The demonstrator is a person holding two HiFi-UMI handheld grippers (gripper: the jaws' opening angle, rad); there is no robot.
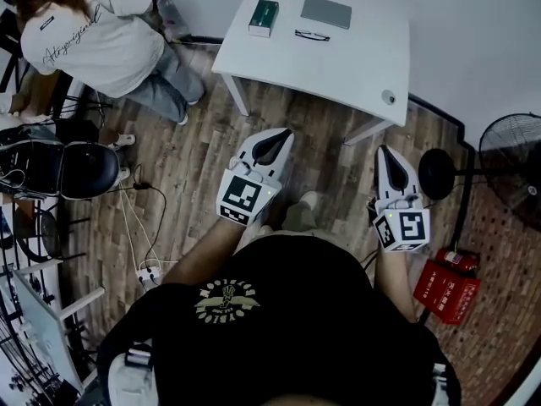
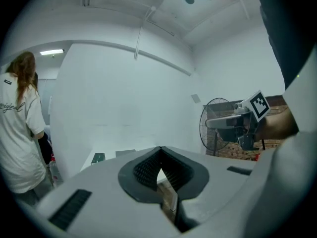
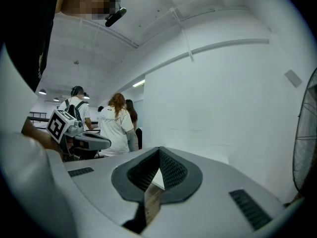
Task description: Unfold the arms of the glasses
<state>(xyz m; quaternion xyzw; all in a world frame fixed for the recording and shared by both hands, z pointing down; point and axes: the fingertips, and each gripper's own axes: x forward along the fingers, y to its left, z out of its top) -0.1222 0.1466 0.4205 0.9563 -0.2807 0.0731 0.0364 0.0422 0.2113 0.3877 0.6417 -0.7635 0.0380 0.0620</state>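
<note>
Black-rimmed glasses (image 1: 312, 35) lie folded on the far part of the white table (image 1: 355, 66), between a green box (image 1: 263, 17) and a grey case (image 1: 326, 12). My left gripper (image 1: 282, 134) is held over the wooden floor, short of the table's near edge, and is shut with nothing in it. My right gripper (image 1: 383, 150) hangs to its right by the table's near corner, also shut and empty. In the left gripper view the jaws (image 2: 159, 150) meet at the tip, with the green box (image 2: 98, 157) beyond. In the right gripper view the jaws (image 3: 159, 151) are closed too.
A person in a white shirt (image 1: 93, 32) crouches at the table's left. A black chair (image 1: 80, 169) and floor cables lie to the left. A standing fan (image 1: 511, 167) and a red box (image 1: 446, 288) are on the right. A small round object (image 1: 388, 96) sits on the table's near corner.
</note>
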